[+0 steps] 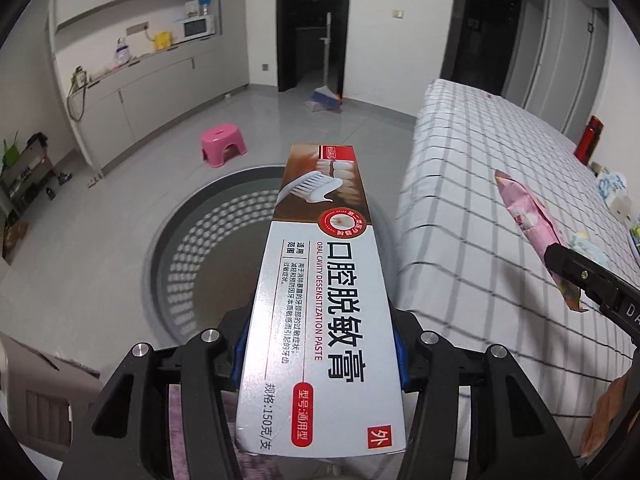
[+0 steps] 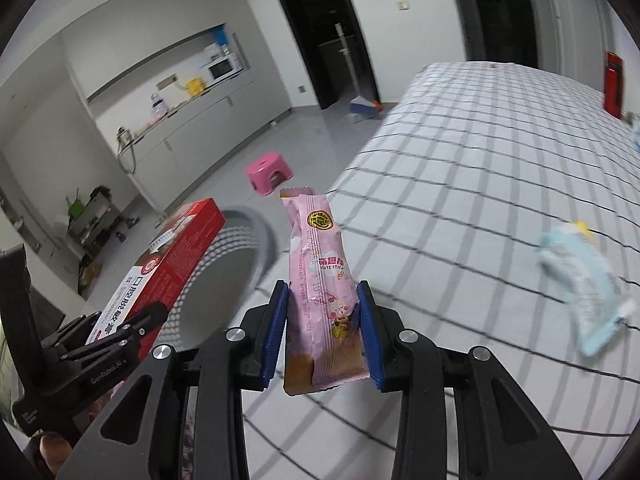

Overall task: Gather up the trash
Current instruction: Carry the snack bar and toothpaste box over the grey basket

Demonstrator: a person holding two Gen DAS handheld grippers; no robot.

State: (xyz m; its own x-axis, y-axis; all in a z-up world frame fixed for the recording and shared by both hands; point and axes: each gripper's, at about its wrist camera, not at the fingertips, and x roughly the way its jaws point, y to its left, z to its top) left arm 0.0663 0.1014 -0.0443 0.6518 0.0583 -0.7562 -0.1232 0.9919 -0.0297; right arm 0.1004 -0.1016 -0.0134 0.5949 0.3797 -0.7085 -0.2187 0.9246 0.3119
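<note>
My left gripper [image 1: 320,354] is shut on a long toothpaste box [image 1: 320,280], white with a red and brown end, which hangs over the round grey perforated bin [image 1: 188,264] on the floor. My right gripper [image 2: 322,332] is shut on a pink snack wrapper [image 2: 320,276] standing upright between its blue pads, above the edge of the checked bed. The wrapper [image 1: 532,228] and right gripper show at the right of the left wrist view. The box [image 2: 168,256] and bin [image 2: 228,276] appear at the left of the right wrist view.
A bed with a grey-checked sheet [image 1: 480,184] fills the right side, with a pale blue packet [image 2: 584,280] and a red bottle [image 1: 588,140] on it. A pink stool [image 1: 222,146] stands on the grey floor. A broom [image 1: 326,96] leans by the dark doorway. Counters line the left wall.
</note>
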